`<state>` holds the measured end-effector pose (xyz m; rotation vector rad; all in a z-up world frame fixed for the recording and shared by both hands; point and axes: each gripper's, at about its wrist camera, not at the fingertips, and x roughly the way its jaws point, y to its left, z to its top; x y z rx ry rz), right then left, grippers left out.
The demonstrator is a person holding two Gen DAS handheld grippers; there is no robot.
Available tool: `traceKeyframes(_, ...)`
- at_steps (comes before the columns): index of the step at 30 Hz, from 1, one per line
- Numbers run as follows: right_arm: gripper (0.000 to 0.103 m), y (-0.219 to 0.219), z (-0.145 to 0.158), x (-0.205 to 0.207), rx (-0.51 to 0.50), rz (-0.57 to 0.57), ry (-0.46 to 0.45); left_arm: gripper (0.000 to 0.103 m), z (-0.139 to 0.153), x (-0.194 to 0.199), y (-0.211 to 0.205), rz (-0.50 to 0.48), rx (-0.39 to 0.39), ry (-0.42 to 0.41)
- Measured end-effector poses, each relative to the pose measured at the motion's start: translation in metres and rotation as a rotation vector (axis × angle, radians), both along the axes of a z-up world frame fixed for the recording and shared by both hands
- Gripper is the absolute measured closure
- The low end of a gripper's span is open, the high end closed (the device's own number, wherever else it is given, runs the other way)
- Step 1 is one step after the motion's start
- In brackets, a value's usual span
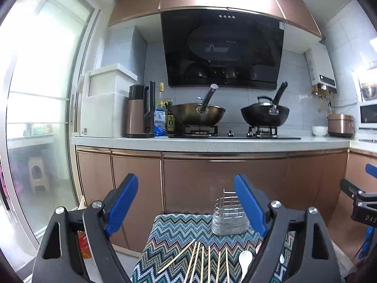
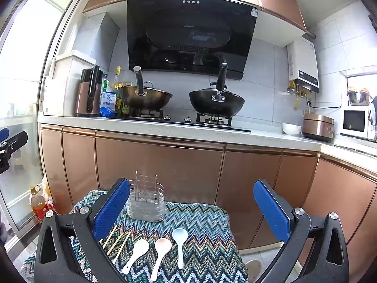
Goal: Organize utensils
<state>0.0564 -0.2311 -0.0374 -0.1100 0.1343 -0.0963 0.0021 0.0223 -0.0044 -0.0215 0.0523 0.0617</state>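
Your left tongs [image 1: 186, 202] are spread wide with nothing between the blue pads, held above the near part of a small bench covered in a zigzag-patterned cloth [image 1: 179, 231]. Your right tongs [image 2: 192, 202] are likewise spread wide and empty, over the same cloth [image 2: 202, 221]. On the cloth, the wooden chopsticks [image 1: 202, 261] lie loose in a rough fan on the left side, six of them visible in the left wrist view; from the right wrist view only a few chopsticks [image 2: 117, 243] show, partly hidden behind the left finger of the right tongs. Just to their right lie three spoons side by side, bowls pointing away from you: a white spoon [image 2: 136, 252], a pinkish spoon [image 2: 161, 250] in the middle, and a pale blue spoon [image 2: 180, 240] farthest right. From the left wrist view one white spoon [image 1: 245, 259] shows beside the chopsticks. At the far edge of the cloth stands the utensil holder [image 2: 146, 202], a clear tub with a wire rack inside, upright and apart from the utensils; it holds none of them [image 1: 229, 214]. Behind it run copper-coloured cabinets, with two woks [image 2: 216, 105] on the stove above.
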Motion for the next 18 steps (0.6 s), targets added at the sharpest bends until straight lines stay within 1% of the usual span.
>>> traceKeyframes(3, 0.0, 0.001, -0.001, 0.0, 0.002, 0.003, -0.002, 0.02, 0.001, -0.001, 0.001, -0.004, -0.009, -0.008)
traceKeyframes(6, 0.0, 0.0, -0.001, 0.0, 0.008, 0.004, -0.004, 0.02, 0.001, -0.002, 0.001, -0.009, -0.003, -0.018)
traceKeyframes(9, 0.0, 0.002, 0.0, 0.002, 0.012, 0.009, -0.004, 0.02, 0.003, -0.003, 0.002, -0.002, 0.005, -0.021)
traceKeyframes(15, 0.0, 0.009, 0.004, 0.005, 0.004, 0.031, -0.012, 0.02, 0.007, -0.006, 0.013, 0.02, -0.019, -0.027)
traceKeyframes(18, 0.0, 0.011, 0.006, 0.006, -0.003, 0.038, -0.021, 0.02, 0.009, -0.005, 0.016, 0.029, -0.016, -0.031)
